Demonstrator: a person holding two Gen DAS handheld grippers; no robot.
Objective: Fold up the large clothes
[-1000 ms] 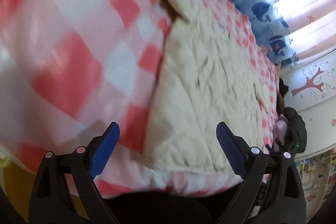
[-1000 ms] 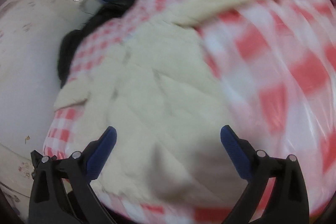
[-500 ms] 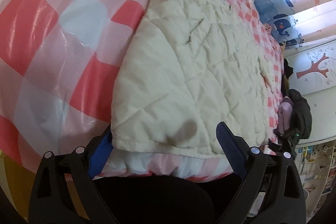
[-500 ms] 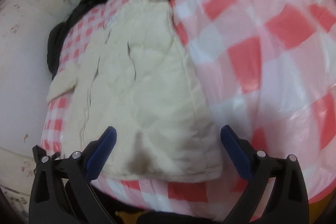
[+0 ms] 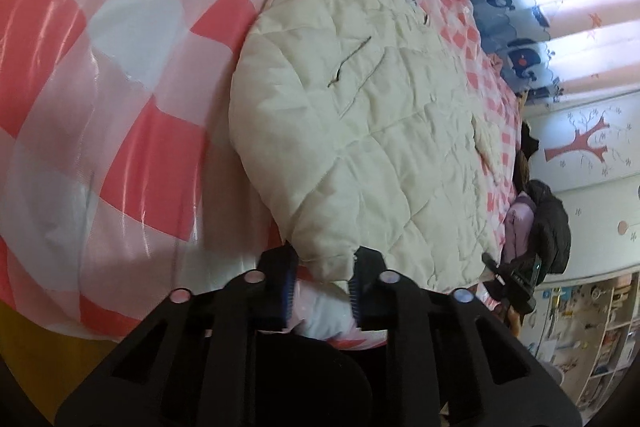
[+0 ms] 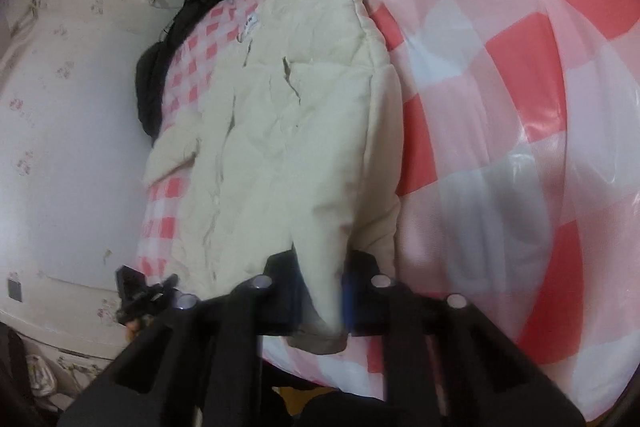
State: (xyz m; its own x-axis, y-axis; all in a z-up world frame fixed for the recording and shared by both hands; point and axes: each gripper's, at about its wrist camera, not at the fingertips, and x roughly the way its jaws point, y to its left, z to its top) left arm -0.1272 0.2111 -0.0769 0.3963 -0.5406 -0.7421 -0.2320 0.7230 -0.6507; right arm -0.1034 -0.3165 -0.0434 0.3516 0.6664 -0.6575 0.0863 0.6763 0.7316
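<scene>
Daylight enters through the backlit pink star-printed curtain (image 5: 580, 7), overexposing it. The glossy red-and-white checked plastic bed cover (image 5: 100, 107) shows glare streaks. Fisheye distortion bends the edges; the right wrist view is slightly blurred.

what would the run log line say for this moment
step: grip hem | left gripper: closing on cream quilted puffer jacket near corner | right gripper: shut on hem | surface: red-and-white checked cover
</scene>
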